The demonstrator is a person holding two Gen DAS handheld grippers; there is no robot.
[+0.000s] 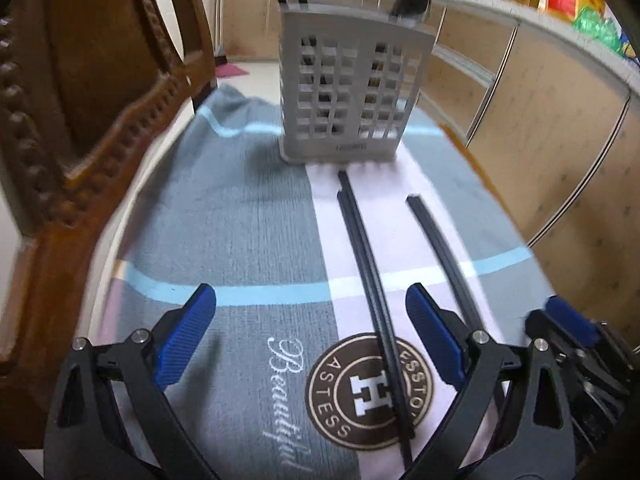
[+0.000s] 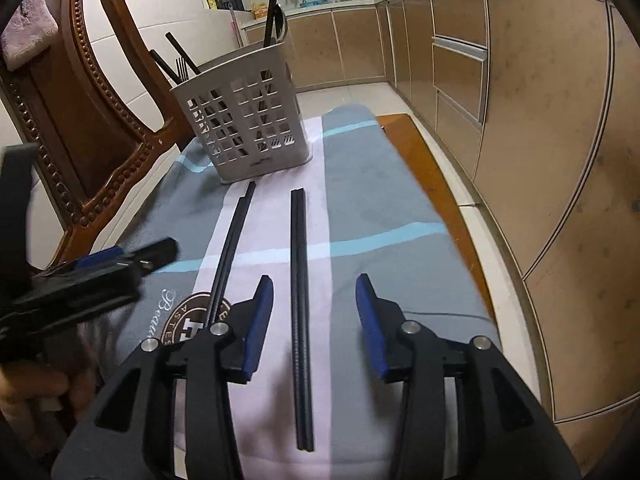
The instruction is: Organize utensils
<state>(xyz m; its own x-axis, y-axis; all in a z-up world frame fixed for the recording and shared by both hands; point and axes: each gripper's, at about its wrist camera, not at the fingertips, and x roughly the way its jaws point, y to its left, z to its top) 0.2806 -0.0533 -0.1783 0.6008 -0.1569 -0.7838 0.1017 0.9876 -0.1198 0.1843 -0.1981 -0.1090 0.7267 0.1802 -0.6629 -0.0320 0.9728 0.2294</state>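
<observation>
Right wrist view puts the pair of black chopsticks (image 2: 301,300) I mean to take next dead centre, lying flat on the striped cloth (image 2: 380,208) and running from 6 o'clock up toward 12 o'clock. They sit side by side and touching, which suits a single pinch across both. My right gripper (image 2: 316,320) straddles them with its 2 blue pads parted and nothing pressed between them, so it is released, lined up along their length, I judge, so the fingers can close across the sticks without skewing them.

A second pair of chopsticks (image 2: 230,248) lies at 10 o'clock from the first, well apart from it, slightly splayed at the far tips. In the left wrist view this second pair (image 1: 372,280) passes between the blue pads of my left gripper (image 1: 310,336), nearer the right-hand pad; those fingers are spread wide and hold nothing. Whether they already rest on the cloth I cannot say, the view being blurred by motion.

Beyond both pairs, at 12 o'clock, stands the grey slotted utensil holder (image 2: 244,128), upright on the cloth just past the far chopstick tips. It already carries several dark utensils standing up out of its top, so I take it as the destination. A carved wooden chair (image 2: 92,120) crowds in at 9 o'clock, kitchen cabinets (image 2: 540,120) run along 3 o'clock.
</observation>
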